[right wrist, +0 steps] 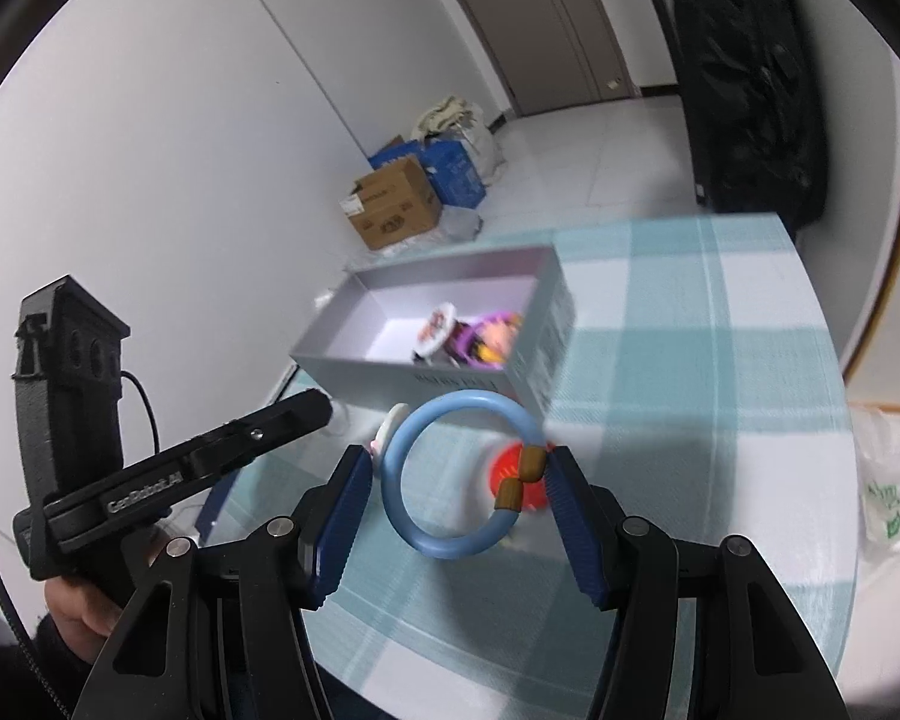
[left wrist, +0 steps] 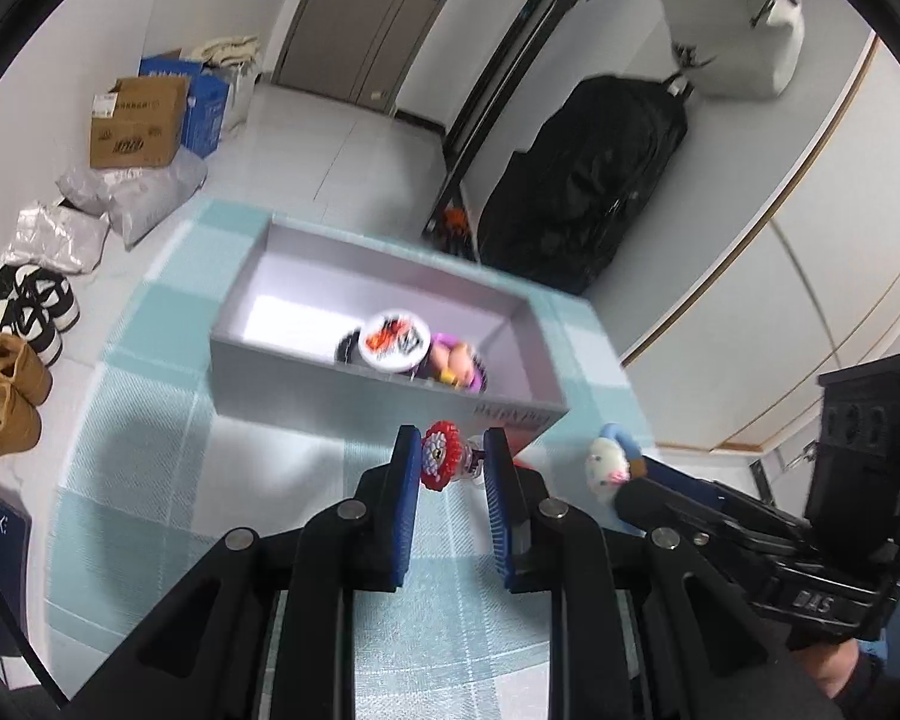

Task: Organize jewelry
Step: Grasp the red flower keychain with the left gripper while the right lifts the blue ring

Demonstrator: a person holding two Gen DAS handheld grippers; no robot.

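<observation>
Left wrist view
- Left tool point(left wrist: 450, 462): jaws narrow, pressed on a small red beaded charm point(left wrist: 440, 461); a clear-and-dark piece on its right side touches the right pad.
- Charm's axis: runs crosswise from pad to pad, the round red face turned toward the left pad.
- Charm's place: held above the tabletop point(left wrist: 168, 450), just in front of the near wall of the grey box point(left wrist: 390, 387).
- Box: long axis left to right; inside lie a white round badge point(left wrist: 393, 341) and a purple figure point(left wrist: 456, 363), touching each other at the right end.
- Only here: a white plush charm point(left wrist: 609, 468) at the tip of the right tool point(left wrist: 636, 483), seen from the side.

Right wrist view
- Right tool point(right wrist: 459, 495): jaws about half apart, holding a blue ring bangle point(right wrist: 402, 474) with two brown beads against the right pad.
- Bangle's pose: its opening faces the camera, tilted slightly.
- Only here: an orange-red disc point(right wrist: 513, 468) on the tabletop behind the bangle.
- Left tool point(right wrist: 306, 411): enters from the left, pointing toward the box; a hand point(right wrist: 81, 606) holds its grip.
</observation>
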